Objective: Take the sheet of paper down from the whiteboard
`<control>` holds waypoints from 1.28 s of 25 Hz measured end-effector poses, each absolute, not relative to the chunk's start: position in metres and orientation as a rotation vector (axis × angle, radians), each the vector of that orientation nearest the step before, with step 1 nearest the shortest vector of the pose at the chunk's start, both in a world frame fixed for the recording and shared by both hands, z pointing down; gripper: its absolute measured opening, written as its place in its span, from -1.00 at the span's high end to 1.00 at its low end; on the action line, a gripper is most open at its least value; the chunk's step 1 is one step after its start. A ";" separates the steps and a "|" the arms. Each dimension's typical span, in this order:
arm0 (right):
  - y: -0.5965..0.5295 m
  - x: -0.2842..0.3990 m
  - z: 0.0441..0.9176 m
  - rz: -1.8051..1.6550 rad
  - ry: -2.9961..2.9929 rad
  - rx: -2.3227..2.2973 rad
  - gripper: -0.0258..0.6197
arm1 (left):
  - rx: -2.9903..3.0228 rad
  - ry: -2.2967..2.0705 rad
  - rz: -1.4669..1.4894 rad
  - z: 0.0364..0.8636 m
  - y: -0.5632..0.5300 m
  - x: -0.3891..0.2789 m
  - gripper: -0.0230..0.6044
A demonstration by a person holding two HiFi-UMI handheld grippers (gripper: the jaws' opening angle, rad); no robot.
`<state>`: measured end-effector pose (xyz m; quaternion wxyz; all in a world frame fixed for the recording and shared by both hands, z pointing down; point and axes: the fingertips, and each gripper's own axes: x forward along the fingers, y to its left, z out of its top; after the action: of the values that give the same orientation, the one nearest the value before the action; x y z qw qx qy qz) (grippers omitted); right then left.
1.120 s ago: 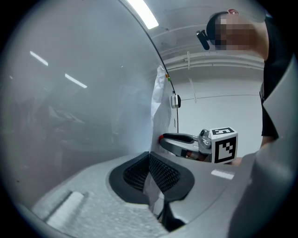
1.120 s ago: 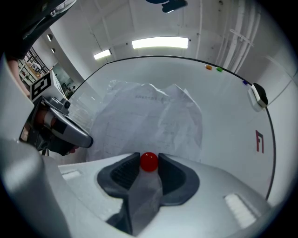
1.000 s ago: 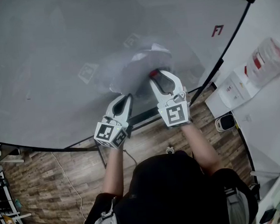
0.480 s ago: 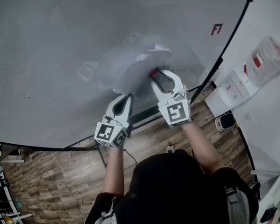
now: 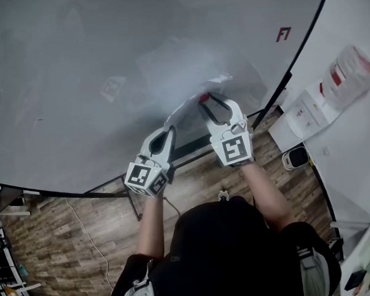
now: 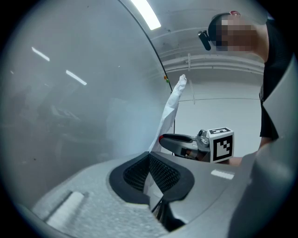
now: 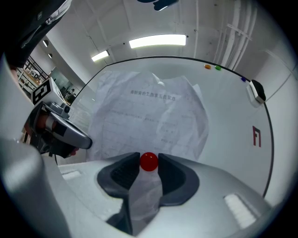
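The sheet of paper [image 5: 185,106] hangs loose in front of the grey whiteboard [image 5: 74,70], its top edge curled forward. My left gripper [image 5: 169,130] is shut on the sheet's lower left edge; in the left gripper view the paper [image 6: 170,111] rises from between the pads of the left gripper [image 6: 150,162]. My right gripper [image 5: 208,99] is shut on a red round magnet [image 5: 202,99]. In the right gripper view the magnet [image 7: 149,161] sits between the tips of the right gripper [image 7: 149,163], with the printed sheet [image 7: 149,116] behind it and a strip of paper running down between the jaws.
The board's black frame [image 5: 276,98] curves down the right side, above a wooden floor [image 5: 71,232]. A white cabinet [image 5: 307,108] stands at the right. Small orange and green magnets [image 7: 212,67] and an eraser [image 7: 257,91] sit on the board.
The sheet has come away from the board and its top has folded forward toward the grippers. Both grippers have stayed almost in place, still closed.
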<state>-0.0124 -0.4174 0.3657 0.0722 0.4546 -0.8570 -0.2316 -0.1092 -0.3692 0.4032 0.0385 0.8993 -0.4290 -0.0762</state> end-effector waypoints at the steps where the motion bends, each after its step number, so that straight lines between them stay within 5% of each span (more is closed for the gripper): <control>1: -0.415 -0.012 0.367 -0.690 -2.573 1.371 0.53 | 2.752 -1.309 -0.233 0.406 -0.365 -0.110 0.90; 32: -0.214 -0.050 0.461 -0.327 -2.523 1.390 0.52 | 2.649 -1.146 -0.202 0.469 -0.195 -0.169 0.90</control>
<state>-0.0497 -0.2144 0.4612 0.1210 0.4759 -0.8639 -0.1121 -0.1695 -0.1952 0.4686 0.1237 0.9085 -0.3931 -0.0693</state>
